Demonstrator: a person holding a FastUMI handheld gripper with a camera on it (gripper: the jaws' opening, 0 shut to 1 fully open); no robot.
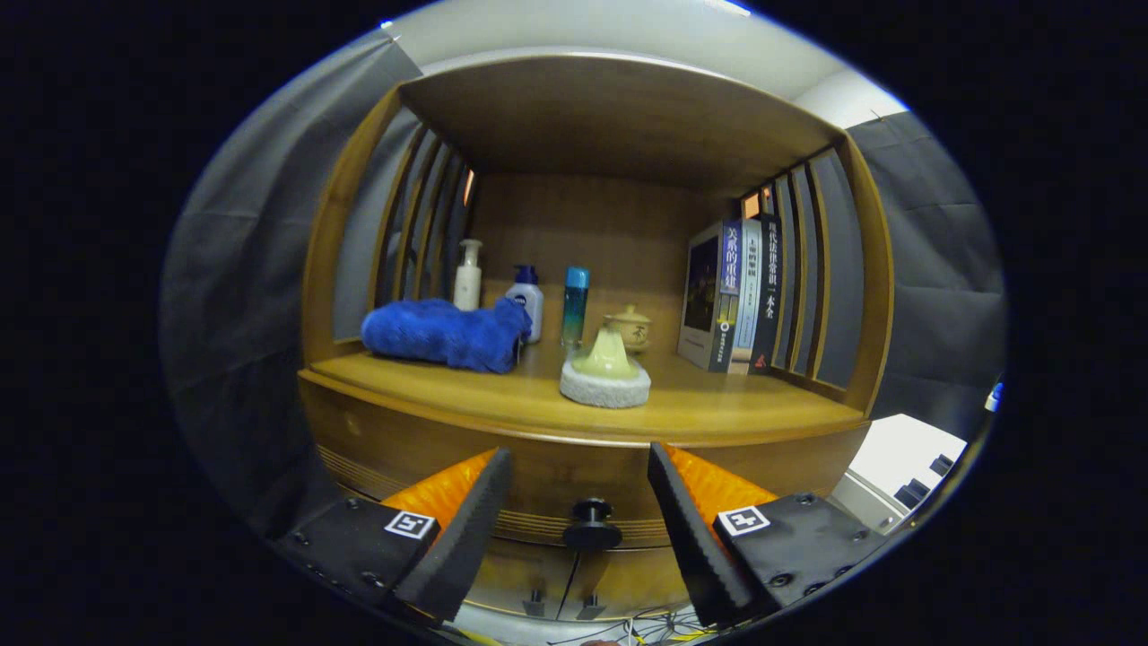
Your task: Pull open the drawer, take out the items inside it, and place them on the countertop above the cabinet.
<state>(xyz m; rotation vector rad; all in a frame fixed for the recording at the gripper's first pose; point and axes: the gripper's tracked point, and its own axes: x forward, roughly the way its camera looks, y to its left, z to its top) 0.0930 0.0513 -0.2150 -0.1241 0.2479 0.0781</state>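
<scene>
A wooden cabinet faces me, and its drawer front (556, 467) sits flush under the countertop (717, 408). A dark round knob (591, 523) sticks out of the drawer, just ahead of my fingers and centred in the gap between them. My gripper (580, 492) is open, with nothing touching either finger. On the countertop lie a blue towel (446, 334) and a round scrubbing pad with a pale green handle (605, 374). The drawer's inside is hidden.
At the back of the shelf stand a white pump bottle (467, 276), a white bottle with a blue cap (526, 301), a teal bottle (574, 305) and a small lidded pot (630, 328). Books (731, 296) lean at the right. Cables (646, 624) lie below the cabinet.
</scene>
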